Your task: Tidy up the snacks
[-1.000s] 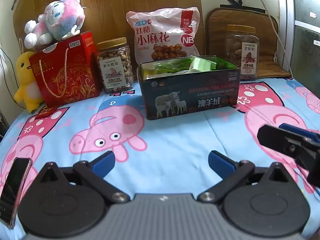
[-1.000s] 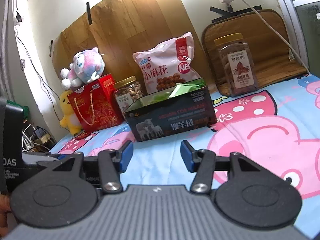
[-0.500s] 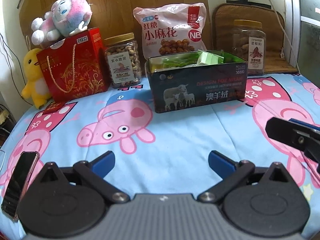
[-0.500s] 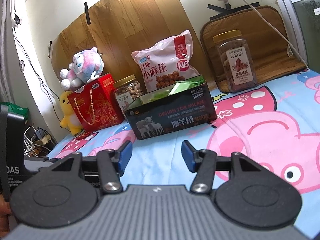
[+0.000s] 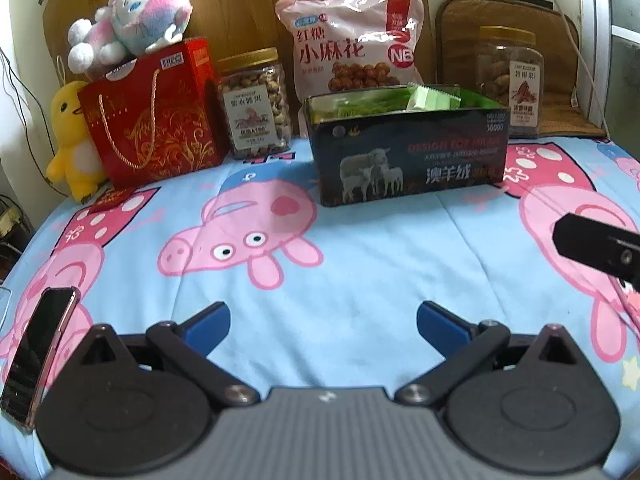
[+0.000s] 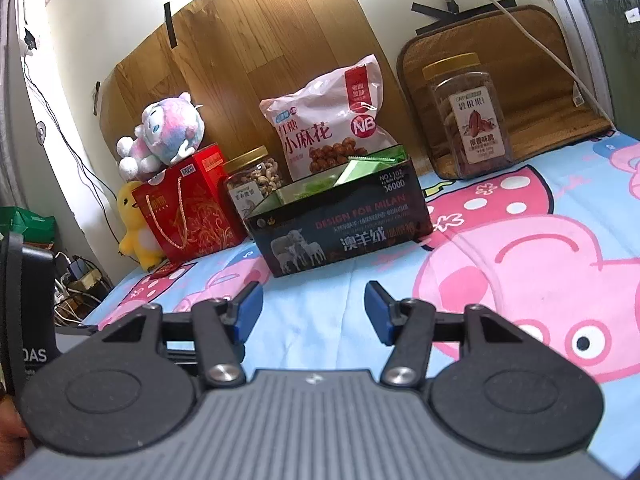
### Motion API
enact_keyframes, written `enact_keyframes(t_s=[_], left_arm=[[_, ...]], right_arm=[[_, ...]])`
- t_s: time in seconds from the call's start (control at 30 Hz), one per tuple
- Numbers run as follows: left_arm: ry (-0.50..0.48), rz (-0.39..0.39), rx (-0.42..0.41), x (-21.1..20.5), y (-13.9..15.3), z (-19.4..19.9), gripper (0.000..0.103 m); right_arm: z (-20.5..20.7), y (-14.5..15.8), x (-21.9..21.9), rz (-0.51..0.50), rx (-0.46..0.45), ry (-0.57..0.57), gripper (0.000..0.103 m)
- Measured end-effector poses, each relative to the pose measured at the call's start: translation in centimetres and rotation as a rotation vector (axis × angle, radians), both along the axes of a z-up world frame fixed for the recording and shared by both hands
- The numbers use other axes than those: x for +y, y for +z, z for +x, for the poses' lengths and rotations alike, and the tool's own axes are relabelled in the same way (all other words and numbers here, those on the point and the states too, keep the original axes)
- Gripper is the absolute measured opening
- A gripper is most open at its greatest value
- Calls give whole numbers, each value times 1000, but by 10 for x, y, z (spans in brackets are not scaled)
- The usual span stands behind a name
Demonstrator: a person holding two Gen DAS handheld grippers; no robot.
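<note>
Both the left gripper [image 5: 323, 322] and right gripper [image 6: 313, 312] are held spread and empty; the snack-filled dark tin [image 5: 408, 156] sits well ahead.

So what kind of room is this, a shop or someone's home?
Most likely a home bedroom: a cartoon-pig blanket covers the surface, stuffed toys sit on a red gift box, and a phone lies nearby.

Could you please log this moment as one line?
left gripper: open, empty | right gripper: open, empty | dark tin: holds green packets
</note>
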State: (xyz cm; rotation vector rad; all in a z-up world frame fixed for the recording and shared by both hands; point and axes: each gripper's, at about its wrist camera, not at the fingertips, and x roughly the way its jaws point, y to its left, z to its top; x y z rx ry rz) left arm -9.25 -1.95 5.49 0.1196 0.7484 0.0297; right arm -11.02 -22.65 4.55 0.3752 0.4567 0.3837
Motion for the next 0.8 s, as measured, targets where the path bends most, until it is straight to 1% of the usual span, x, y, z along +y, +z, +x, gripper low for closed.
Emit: enact_keyframes(t_s=[0.17, 0.37, 0.47, 0.6, 0.8], left_arm=[[7, -4, 39, 2, -7, 4, 103], [23, 33, 59, 2, -14, 8, 103], [30, 52, 61, 2, -16, 9, 103], [40, 56, 61, 4, -17, 12, 103], [68, 82, 48, 7, -18, 13, 103]], right_arm=[[1, -4, 0, 2, 14, -2, 59], [4, -7, 0, 10, 32, -3, 59], [5, -8, -1, 14, 37, -4, 59], [6, -10, -1, 17, 45, -4, 59], [7, -10, -1, 18, 48, -3, 59]])
